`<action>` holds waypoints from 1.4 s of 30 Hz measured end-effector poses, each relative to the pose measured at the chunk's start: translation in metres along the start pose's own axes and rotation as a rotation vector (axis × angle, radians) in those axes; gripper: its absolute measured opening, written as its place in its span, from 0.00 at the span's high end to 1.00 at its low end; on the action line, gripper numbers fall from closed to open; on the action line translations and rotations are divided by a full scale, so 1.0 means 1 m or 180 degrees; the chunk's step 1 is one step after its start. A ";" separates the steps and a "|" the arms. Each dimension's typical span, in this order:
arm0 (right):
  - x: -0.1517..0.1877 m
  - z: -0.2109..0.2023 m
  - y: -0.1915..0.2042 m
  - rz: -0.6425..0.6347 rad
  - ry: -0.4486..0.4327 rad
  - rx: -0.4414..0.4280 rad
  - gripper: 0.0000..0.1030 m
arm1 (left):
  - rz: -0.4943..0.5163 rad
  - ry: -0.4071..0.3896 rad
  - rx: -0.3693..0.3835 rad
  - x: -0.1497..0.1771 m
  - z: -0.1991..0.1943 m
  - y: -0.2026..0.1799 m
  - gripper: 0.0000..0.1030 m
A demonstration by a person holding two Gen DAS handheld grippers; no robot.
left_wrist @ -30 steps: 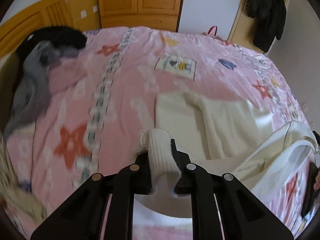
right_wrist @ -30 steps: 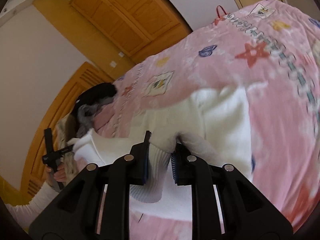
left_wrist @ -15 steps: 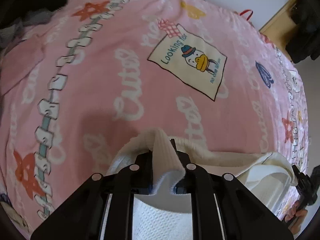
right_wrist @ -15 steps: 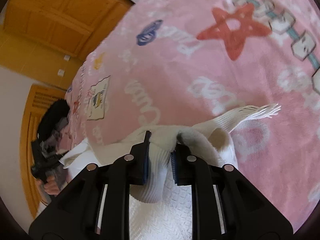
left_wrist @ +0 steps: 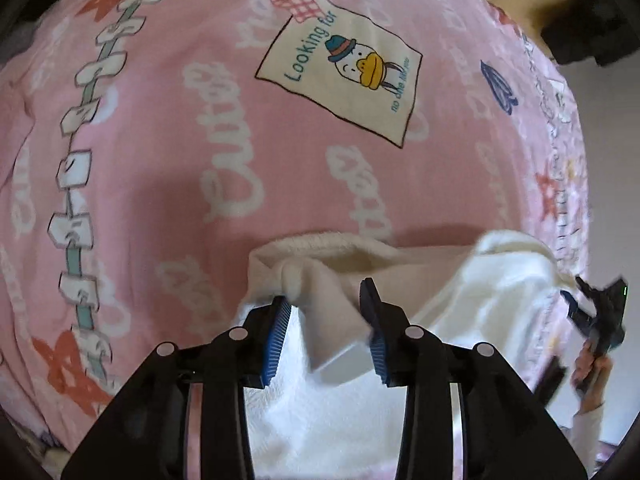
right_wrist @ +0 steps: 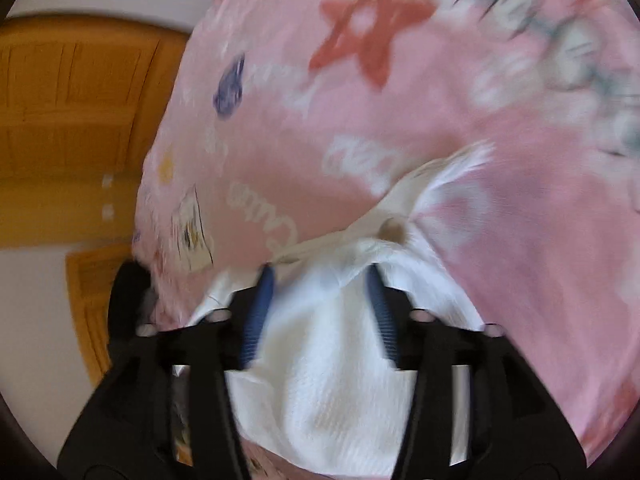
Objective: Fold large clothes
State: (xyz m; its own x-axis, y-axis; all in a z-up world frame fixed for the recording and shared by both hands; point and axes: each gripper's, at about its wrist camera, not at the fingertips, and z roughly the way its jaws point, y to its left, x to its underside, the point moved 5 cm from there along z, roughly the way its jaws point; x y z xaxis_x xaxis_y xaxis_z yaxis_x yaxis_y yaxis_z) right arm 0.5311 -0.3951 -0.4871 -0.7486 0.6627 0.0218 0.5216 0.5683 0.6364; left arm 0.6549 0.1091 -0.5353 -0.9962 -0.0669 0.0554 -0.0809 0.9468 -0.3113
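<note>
A white knit sweater [left_wrist: 500, 292] lies folded over on the pink bedspread [left_wrist: 180, 120]. My left gripper [left_wrist: 324, 300] points steeply down at it and its jaws are opening. The ribbed edge [left_wrist: 336, 320] hangs loose between the blue pads, which no longer press on it. In the right wrist view my right gripper [right_wrist: 320, 276] is also opening, with the sweater [right_wrist: 320, 380] bunched between its spread pads and a fringed corner [right_wrist: 460, 164] lying ahead. A hand [left_wrist: 592, 368] with the other gripper shows at the left view's right edge.
The pink bedspread [right_wrist: 440, 120] fills both views, with a cartoon patch [left_wrist: 340, 68] ahead of the left gripper. An orange wooden wardrobe [right_wrist: 72, 120] stands beyond the bed. Dark clothes [right_wrist: 128, 292] lie at the bed's far side. Dark garments [left_wrist: 580, 20] hang at the back.
Both grippers came down onto the bed with the sweater's edge folded over. Their jaws, shut on the fabric before, have now parted and the fabric sits loose.
</note>
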 end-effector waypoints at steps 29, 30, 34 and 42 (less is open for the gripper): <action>0.151 0.228 0.169 -0.4462 0.1718 0.0471 0.24 | -0.0454 -0.0241 -0.0904 0.123 0.072 -0.055 0.46; 0.153 0.234 0.160 -0.4474 0.1883 0.0563 0.24 | -0.0522 -0.0202 -0.0893 0.126 0.081 -0.049 0.46; 0.162 0.249 0.141 -0.4724 0.1765 0.0770 0.44 | -0.0595 -0.0126 -0.0959 0.135 0.108 -0.027 0.46; 0.162 0.220 0.155 -0.4503 0.0993 0.0946 0.89 | -0.0257 -0.0344 -0.1111 0.117 0.107 -0.022 0.42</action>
State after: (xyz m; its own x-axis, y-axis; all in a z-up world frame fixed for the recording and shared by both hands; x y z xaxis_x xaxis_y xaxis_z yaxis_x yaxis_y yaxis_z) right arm 0.5811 -0.0924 -0.5549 -0.7305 -0.6220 -0.2821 -0.6660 0.7402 0.0927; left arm 0.5367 0.0468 -0.6240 -0.9861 -0.1611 -0.0398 -0.1624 0.9862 0.0330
